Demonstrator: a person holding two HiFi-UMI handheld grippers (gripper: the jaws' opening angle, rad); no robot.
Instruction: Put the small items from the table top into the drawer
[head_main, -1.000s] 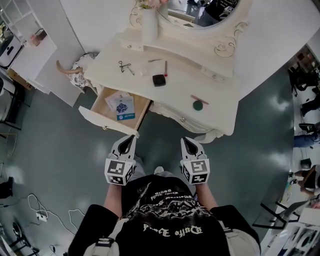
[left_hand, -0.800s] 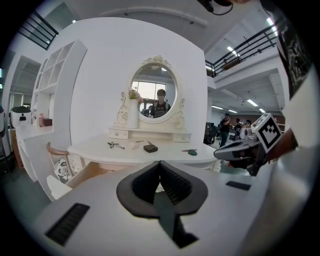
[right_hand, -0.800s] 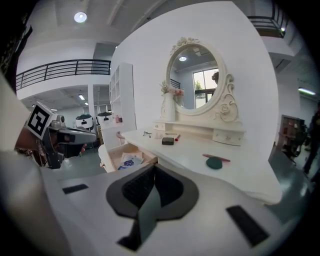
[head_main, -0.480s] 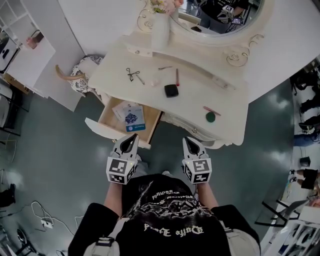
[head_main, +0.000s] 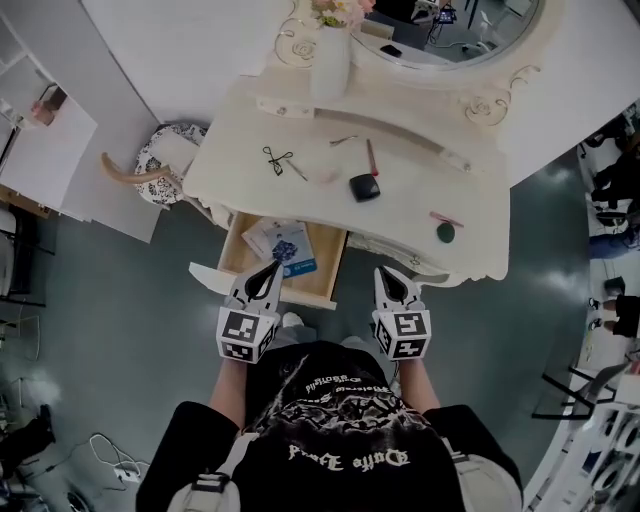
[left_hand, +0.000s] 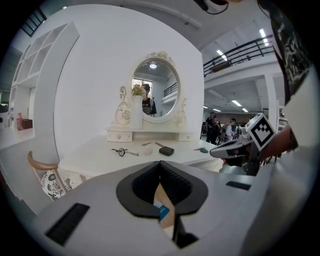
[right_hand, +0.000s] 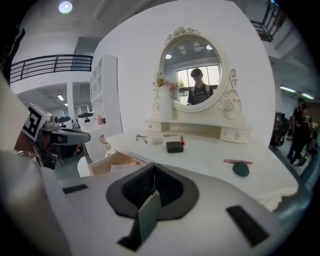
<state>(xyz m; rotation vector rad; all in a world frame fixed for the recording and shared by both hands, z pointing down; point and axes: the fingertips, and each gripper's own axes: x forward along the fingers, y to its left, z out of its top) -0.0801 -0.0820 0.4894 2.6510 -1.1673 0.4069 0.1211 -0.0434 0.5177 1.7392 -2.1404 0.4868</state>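
While both grippers hang short of the white dressing table (head_main: 410, 190), none of the small things on it lies between any jaws. Toward the left edge lies a pair of small dark metal scissors (head_main: 278, 158), long axis across the table's width. Below it the left gripper (head_main: 272, 270), jaws closed together on nothing, hovers over the front lip of the open wooden drawer (head_main: 328, 265), which holds blue-and-white packets (head_main: 285, 243). Mid-table sits a flat black square case (head_main: 364, 187), with a slim red stick (head_main: 371, 157) behind it lying front to back. Near the front right corner a thin pink stick (head_main: 446, 218) runs roughly along the front edge, just beside a round dark green piece (head_main: 445, 232). The right gripper (head_main: 386, 275), jaws shut and empty, waits just off the front edge. By my reading it is the nearer hand to those two, which lie ahead and slightly right of its jaws.
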